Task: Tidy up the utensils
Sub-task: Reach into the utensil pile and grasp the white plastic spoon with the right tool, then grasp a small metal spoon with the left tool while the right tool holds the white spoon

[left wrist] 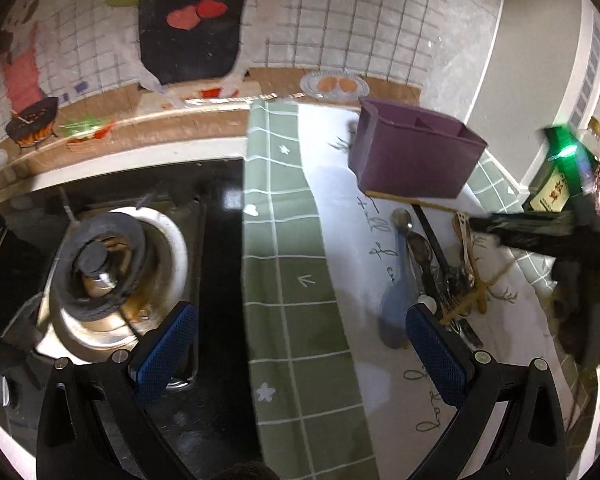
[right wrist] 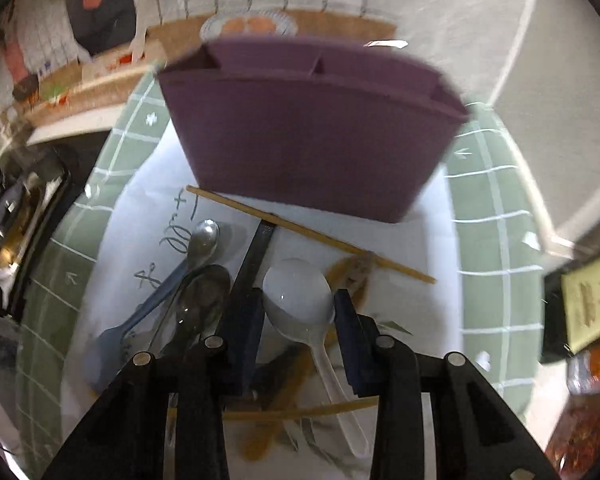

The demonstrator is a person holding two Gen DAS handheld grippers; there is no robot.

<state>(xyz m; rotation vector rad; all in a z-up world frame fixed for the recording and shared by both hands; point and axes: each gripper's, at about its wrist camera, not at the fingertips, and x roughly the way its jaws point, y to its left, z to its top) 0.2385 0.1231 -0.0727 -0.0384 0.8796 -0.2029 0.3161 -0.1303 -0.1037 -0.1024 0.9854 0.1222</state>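
A purple divided utensil holder (right wrist: pixel 312 136) stands on the white cloth; it also shows in the left wrist view (left wrist: pixel 414 152). In front of it lies a pile of utensils: a clear plastic spoon (right wrist: pixel 300 300), a blue-handled metal spoon (right wrist: pixel 160 288), a dark spoon (right wrist: pixel 204 296), a black flat handle (right wrist: pixel 256 248), chopsticks (right wrist: pixel 312 234) and a wooden spoon (right wrist: pixel 352 276). My right gripper (right wrist: pixel 298 306) hangs low over the pile, its fingers on either side of the clear spoon's bowl. My left gripper (left wrist: pixel 300 344) is open and empty above the green cloth, left of the pile (left wrist: pixel 432 264).
A gas stove burner (left wrist: pixel 100 264) sits left of the green checked cloth (left wrist: pixel 288 280). A box (right wrist: pixel 588 304) and a red packet (right wrist: pixel 588 368) stand at the right. A printed kitchen backdrop (left wrist: pixel 180 40) lines the back wall.
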